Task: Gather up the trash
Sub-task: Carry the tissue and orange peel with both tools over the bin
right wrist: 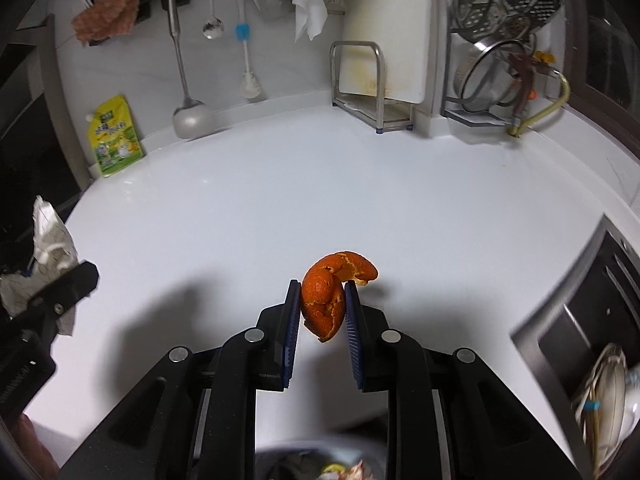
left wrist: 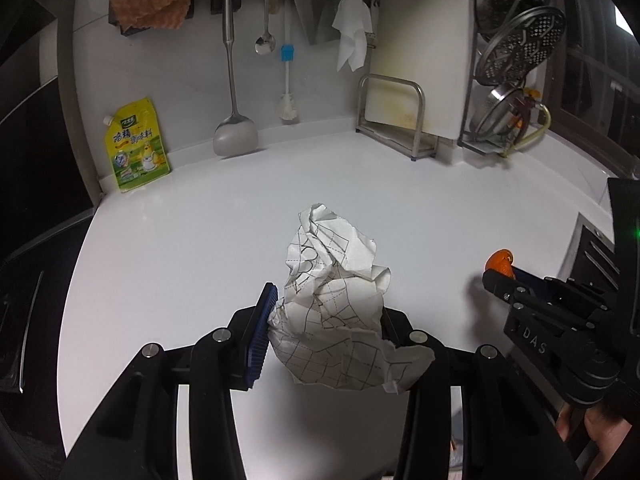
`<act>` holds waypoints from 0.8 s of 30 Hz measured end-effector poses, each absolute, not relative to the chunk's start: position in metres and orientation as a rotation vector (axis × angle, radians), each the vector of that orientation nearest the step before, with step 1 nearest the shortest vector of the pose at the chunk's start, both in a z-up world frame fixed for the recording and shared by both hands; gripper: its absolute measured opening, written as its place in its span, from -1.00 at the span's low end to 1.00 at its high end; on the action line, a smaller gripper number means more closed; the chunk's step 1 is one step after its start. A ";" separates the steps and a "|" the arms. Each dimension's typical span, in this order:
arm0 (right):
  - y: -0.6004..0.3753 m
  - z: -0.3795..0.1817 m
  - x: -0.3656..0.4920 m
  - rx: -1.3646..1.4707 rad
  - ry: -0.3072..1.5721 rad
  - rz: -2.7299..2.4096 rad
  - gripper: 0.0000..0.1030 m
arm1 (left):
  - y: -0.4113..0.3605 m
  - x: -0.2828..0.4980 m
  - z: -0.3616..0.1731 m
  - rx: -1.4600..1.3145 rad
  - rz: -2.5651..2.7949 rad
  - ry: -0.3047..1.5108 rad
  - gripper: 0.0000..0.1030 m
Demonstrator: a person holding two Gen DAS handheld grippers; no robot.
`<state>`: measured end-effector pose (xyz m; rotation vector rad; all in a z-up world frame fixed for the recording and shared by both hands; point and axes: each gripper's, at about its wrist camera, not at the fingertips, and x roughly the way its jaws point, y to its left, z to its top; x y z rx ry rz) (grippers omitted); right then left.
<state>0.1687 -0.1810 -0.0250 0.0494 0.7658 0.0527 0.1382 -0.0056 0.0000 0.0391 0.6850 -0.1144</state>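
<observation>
Crumpled paper [left wrist: 336, 304] clamped in left tongs [left wrist: 324, 320]; orange peel [right wrist: 330, 294] pinched in right tongs [right wrist: 322, 308]; white counter [right wrist: 320, 200] bare ahead.

Yellow seasoning pouch [left wrist: 137, 145], hanging spatula [left wrist: 234, 128], cutting board [left wrist: 420, 60], white counter [left wrist: 200, 240]

A white countertop [left wrist: 192, 240] carries a yellow seasoning pouch [left wrist: 136, 145], a cutting-board rack [left wrist: 396, 120] and a dish rack [left wrist: 504, 128].
</observation>
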 end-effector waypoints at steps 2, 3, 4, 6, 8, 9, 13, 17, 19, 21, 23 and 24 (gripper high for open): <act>-0.181 -0.023 0.146 0.052 0.750 0.048 -0.59 | -0.006 0.121 -0.002 0.046 -0.121 0.690 -0.16; -0.182 -0.023 0.139 0.054 0.746 0.046 -0.59 | -0.007 0.114 -0.004 0.049 -0.125 0.693 -0.16; -0.183 -0.023 0.128 0.056 0.740 0.044 -0.59 | -0.008 0.108 -0.005 0.051 -0.129 0.696 -0.16; -0.187 -0.023 0.112 0.066 0.731 0.037 -0.59 | -0.011 0.093 -0.008 0.051 -0.145 0.707 -0.16; -0.193 -0.023 0.094 0.088 0.727 0.036 -0.59 | -0.013 0.081 -0.010 0.052 -0.156 0.710 -0.16; -0.195 -0.024 0.085 0.097 0.725 0.036 -0.59 | -0.015 0.075 -0.011 0.052 -0.164 0.713 -0.16; -0.204 -0.031 0.052 0.132 0.726 0.029 -0.59 | -0.024 0.054 -0.018 0.056 -0.200 0.727 -0.16; -0.215 -0.043 0.022 0.159 0.737 0.007 -0.59 | -0.036 0.035 -0.030 0.062 -0.240 0.748 -0.16; -0.220 -0.048 0.006 0.171 0.747 0.000 -0.59 | -0.043 0.026 -0.037 0.070 -0.261 0.762 -0.16; -0.224 -0.054 -0.007 0.174 0.754 -0.007 -0.59 | -0.050 0.019 -0.043 0.080 -0.276 0.771 -0.16; -0.227 -0.059 -0.018 0.180 0.760 -0.013 -0.59 | -0.056 0.012 -0.047 0.087 -0.291 0.778 -0.16; -0.230 -0.063 -0.024 0.185 0.766 -0.015 -0.59 | -0.059 0.009 -0.050 0.087 -0.299 0.781 -0.16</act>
